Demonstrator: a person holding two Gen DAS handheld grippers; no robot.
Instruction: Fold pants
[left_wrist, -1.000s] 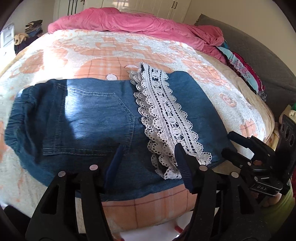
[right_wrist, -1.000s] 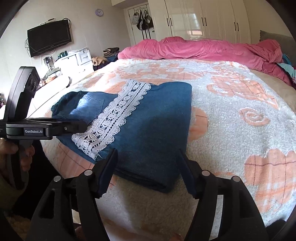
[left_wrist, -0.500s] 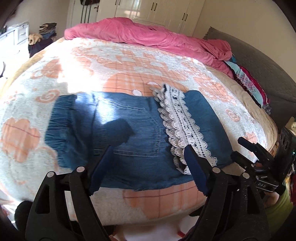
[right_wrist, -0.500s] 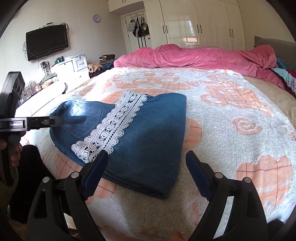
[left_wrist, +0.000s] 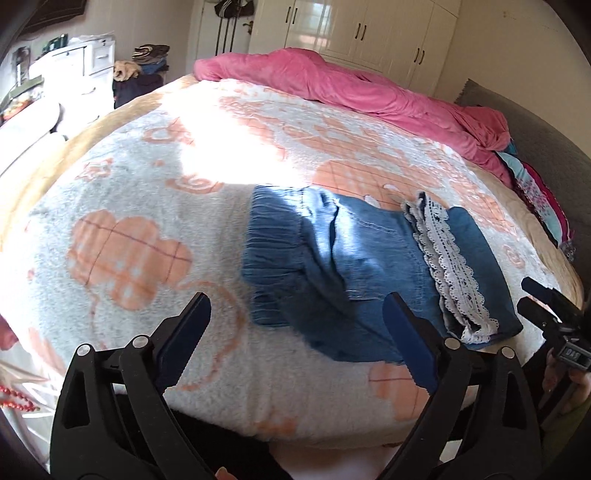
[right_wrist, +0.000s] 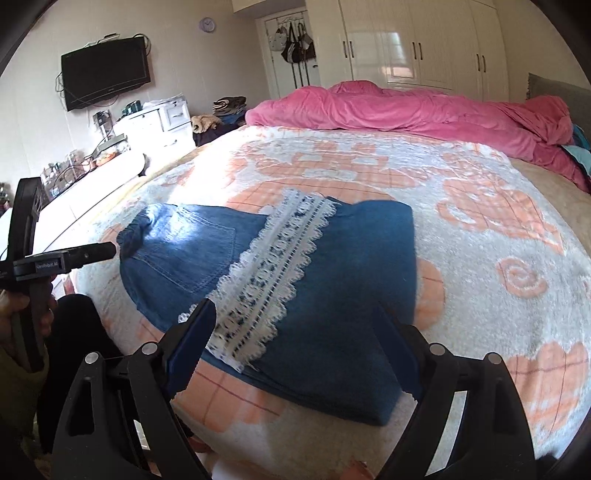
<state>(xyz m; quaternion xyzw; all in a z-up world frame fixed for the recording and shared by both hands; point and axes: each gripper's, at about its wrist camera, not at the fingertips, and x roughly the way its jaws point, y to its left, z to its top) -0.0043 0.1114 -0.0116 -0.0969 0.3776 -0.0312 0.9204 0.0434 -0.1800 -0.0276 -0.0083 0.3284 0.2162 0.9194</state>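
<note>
Folded denim pants (right_wrist: 332, 295) with a white lace strip (right_wrist: 273, 273) lie on the blanket (right_wrist: 498, 258) near the bed's edge — the left gripper (left_wrist: 295, 343) has just been opening, both it and the right gripper (right_wrist: 299, 347) wide and empty.

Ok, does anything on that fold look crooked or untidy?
Yes. The lace trim runs diagonally across the denim pants instead of square with the folded edges, and the elastic waistband end lies bunched and rumpled on the blanket.
</note>
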